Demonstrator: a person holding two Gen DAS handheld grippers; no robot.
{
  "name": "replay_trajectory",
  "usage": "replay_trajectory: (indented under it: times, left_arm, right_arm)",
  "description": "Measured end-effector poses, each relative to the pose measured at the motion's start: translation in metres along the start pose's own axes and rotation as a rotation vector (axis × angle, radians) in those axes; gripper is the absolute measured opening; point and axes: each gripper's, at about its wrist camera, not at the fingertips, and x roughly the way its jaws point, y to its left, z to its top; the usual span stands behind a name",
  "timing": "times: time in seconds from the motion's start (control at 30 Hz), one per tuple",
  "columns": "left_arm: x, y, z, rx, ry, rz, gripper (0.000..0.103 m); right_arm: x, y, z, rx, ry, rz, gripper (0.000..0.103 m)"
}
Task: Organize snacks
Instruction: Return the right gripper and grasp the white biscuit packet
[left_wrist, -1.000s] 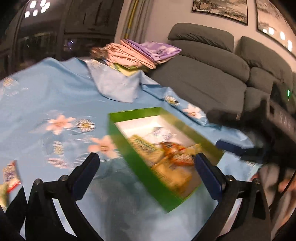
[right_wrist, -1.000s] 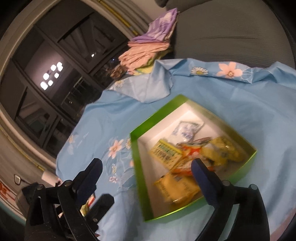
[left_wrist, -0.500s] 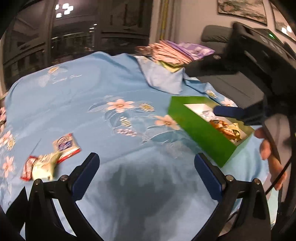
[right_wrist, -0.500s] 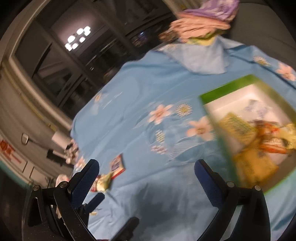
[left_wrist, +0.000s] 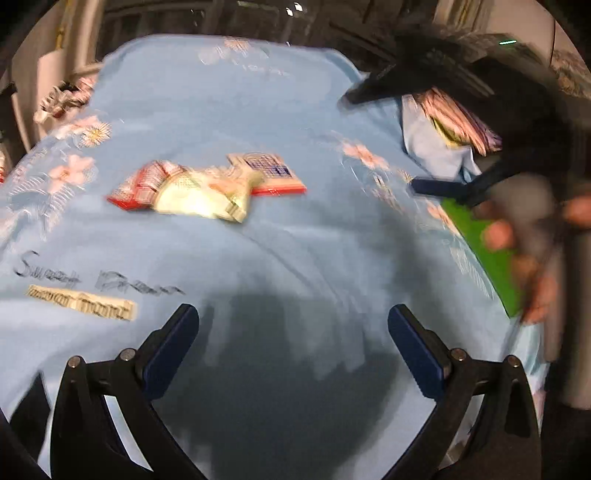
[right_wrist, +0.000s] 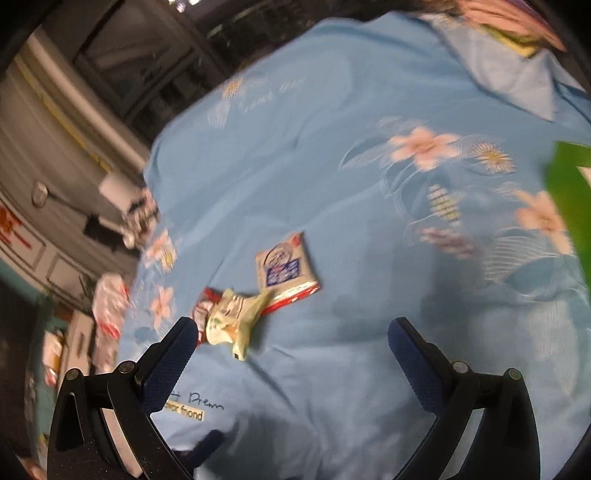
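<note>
Blue floral cloth (right_wrist: 332, 166) covered the table; you held both grippers, left gripper (left_wrist: 293, 332) and right gripper (right_wrist: 290, 341), spread and empty. Three snack packets (left_wrist: 207, 186) lay clustered ahead, the green box (right_wrist: 569, 192) well apart rightward. Fetching seemed underway; you needed to descend onto one packet.

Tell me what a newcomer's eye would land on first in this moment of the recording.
Probably the small heap of snack packets lying loose on the light blue floral cloth: a pale green crumpled packet across a red-and-white one and a white-and-blue one. Next, the bright green box at the right edge, apart from the heap. Both the left gripper and the right gripper are open and empty above the cloth.
</note>
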Motion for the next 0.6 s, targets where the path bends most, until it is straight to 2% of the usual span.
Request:
replay_trajectory:
  times: [0.07, 0.2, 0.27, 0.33, 0.37, 0.4, 0.53, 0.57, 0.6]
  left_arm:
    - [-0.01, 0.004, 0.003, 0.038, -0.04, 0.045, 0.103]
    - [-0.026, 0.01, 0.002, 0.176, -0.126, 0.225, 0.103]
    - [-0.028, 0.014, 0.002, 0.211, -0.144, 0.289, 0.103]
    - [-0.028, 0.022, 0.003, 0.222, -0.144, 0.307, 0.103]
    - [-0.028, 0.027, 0.005, 0.209, -0.144, 0.317, 0.103]
    - [-0.03, 0.033, 0.003, 0.198, -0.142, 0.324, 0.103]
    - [-0.028, 0.046, 0.007, 0.125, -0.106, 0.331, 0.103]
    - [-0.024, 0.048, 0.008, 0.108, -0.101, 0.323, 0.103]
    - [-0.029, 0.048, 0.008, 0.087, -0.104, 0.309, 0.103]
  right_arm:
    - [0.023, 0.019, 0.003, -0.065, 0.031, -0.022, 0.102]
    - [0.072, 0.049, 0.016, -0.166, 0.098, -0.036, 0.102]
    - [0.104, 0.059, 0.025, -0.228, 0.132, -0.088, 0.102]
    - [0.137, 0.06, 0.031, -0.241, 0.176, -0.252, 0.102]
    - [0.149, 0.059, 0.032, -0.244, 0.201, -0.284, 0.102]
    - [0.159, 0.056, 0.034, -0.249, 0.215, -0.281, 0.102]
    - [0.168, 0.055, 0.035, -0.286, 0.177, -0.361, 0.1]
    - [0.166, 0.055, 0.034, -0.289, 0.17, -0.358, 0.098]
    - [0.164, 0.055, 0.033, -0.285, 0.158, -0.357, 0.09]
